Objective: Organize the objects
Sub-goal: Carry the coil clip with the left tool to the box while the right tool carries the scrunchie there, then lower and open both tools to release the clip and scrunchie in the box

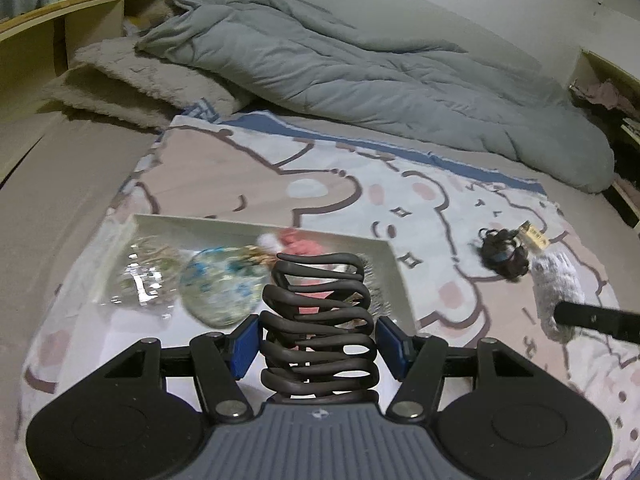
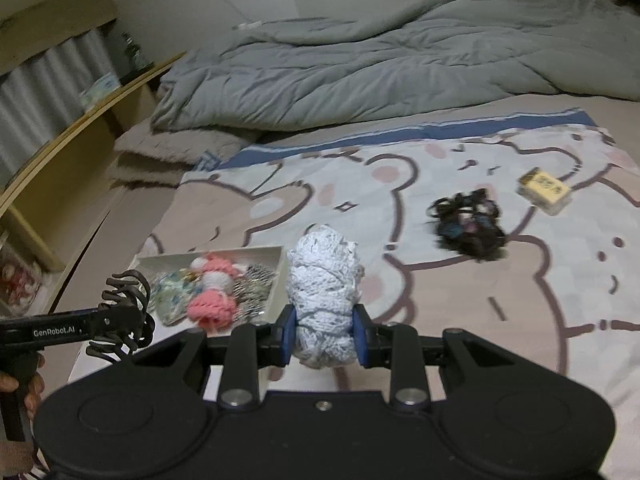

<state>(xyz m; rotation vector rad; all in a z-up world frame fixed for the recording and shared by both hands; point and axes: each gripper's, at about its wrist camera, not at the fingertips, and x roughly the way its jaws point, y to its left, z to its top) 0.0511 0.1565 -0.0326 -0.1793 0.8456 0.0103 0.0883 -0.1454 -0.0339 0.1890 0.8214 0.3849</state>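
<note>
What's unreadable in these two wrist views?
- Tray contents, left wrist view: motion-blurred, partly behind the black hair claw.
- Dark tangled bundle, right wrist view: blurred, items not separable.
- Yellow box print: too small.
- Person's hand: cut off by left edge.

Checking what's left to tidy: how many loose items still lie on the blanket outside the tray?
2: a dark tangle of hair ties mid-blanket, and a small yellow box just beyond it. Others may be hidden behind the grippers.

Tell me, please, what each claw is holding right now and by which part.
The left claw grips a dark wavy hair clip across its sides. The right claw squeezes a pale knitted scrunchie at its lower end.
</note>
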